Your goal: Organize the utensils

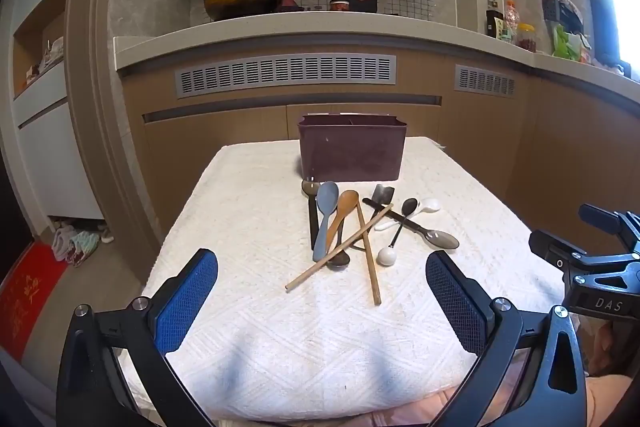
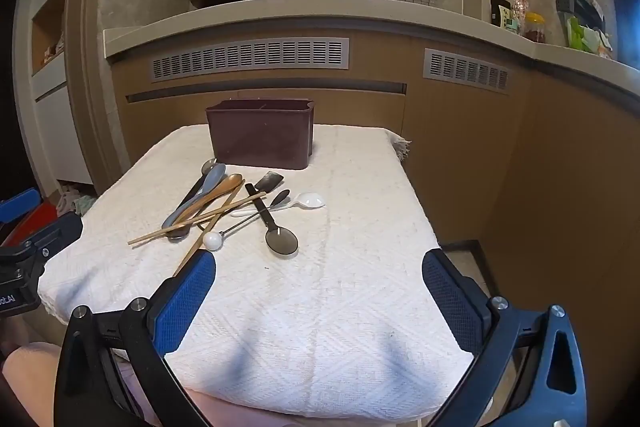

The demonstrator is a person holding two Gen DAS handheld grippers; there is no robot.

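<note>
**Both grippers empty, utensil pile untouched**

Left gripper point(image 1: 322, 301): fingers spread wide, nothing held. Pile lies ahead of them on the white-cloth tabletop point(image 1: 248, 211): grey-blue spoon point(image 1: 325, 219), wooden spoon point(image 1: 339, 217), crossed chopsticks point(image 1: 360, 245), black spoon point(image 1: 424, 229). Maroon holder point(image 1: 352, 151) stands beyond the pile. Right gripper point(image 2: 319, 301): fingers also wide, empty; pile sits ahead and left of them. Best bet: take a top chopstick first, pinch mid-shaft, lift straight so the rest don't scatter.

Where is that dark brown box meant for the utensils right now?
The brown box stands upright at the far end of the white cloth, just behind the pile of spoons and chopsticks, in front of the kitchen cabinets.
</note>
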